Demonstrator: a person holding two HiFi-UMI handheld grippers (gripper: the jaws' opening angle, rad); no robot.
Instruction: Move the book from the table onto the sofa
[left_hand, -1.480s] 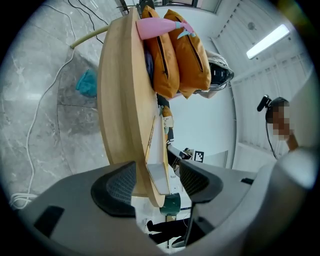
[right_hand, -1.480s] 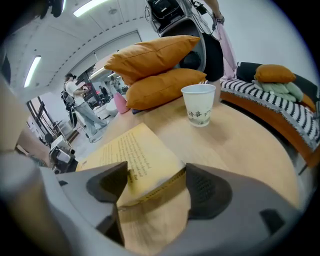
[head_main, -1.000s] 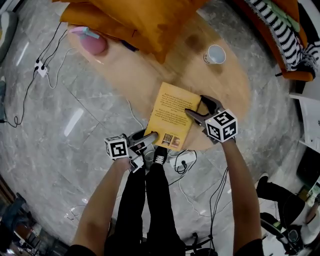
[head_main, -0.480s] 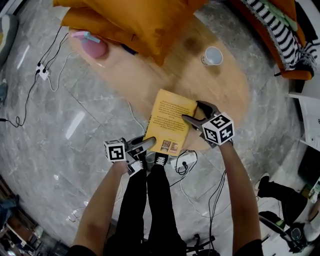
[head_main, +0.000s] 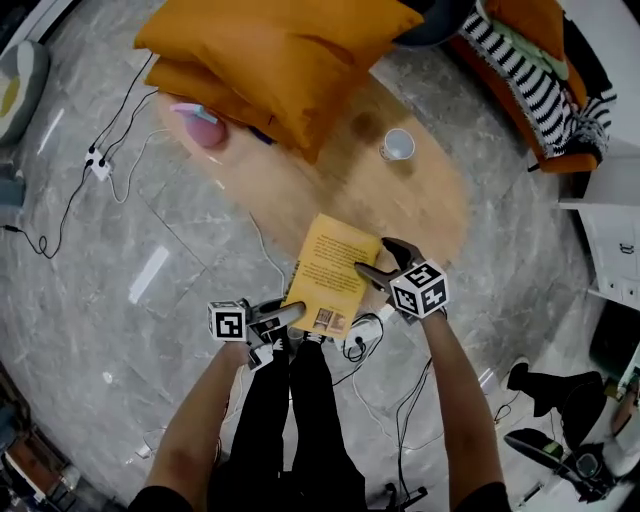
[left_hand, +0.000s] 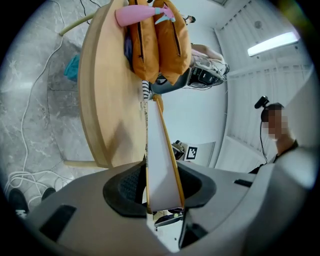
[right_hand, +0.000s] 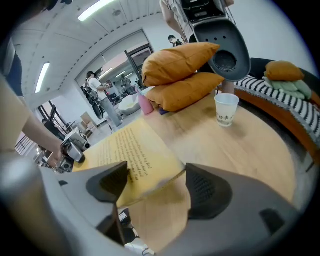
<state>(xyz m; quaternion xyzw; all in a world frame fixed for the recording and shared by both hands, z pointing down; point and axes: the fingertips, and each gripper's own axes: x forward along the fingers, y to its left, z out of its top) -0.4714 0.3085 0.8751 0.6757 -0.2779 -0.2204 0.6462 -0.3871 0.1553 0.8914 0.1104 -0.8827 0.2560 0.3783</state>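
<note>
The yellow book (head_main: 328, 268) hangs between my two grippers over the near edge of the wooden table (head_main: 400, 195). My left gripper (head_main: 290, 312) holds its near end. Its jaws have just been closing, and in the left gripper view both pads of the left gripper (left_hand: 161, 192) press on the book's page edge (left_hand: 161, 165). My right gripper (head_main: 385, 258) straddles the book's right edge. In the right gripper view one pad of the right gripper (right_hand: 155, 182) lies on the printed cover (right_hand: 132, 150) and the edge meets the other pad.
Two orange pillows (head_main: 280, 50) and a pink object (head_main: 205, 125) lie at the table's far end, with a white cup (head_main: 398, 145) to the right. An orange sofa (head_main: 540, 70) with a striped blanket stands at the upper right. Cables (head_main: 110, 165) run over the grey floor.
Both grippers have risen with the book between them. Its near end has come up off the table edge. The head view has pulled back, so everything looks smaller.
</note>
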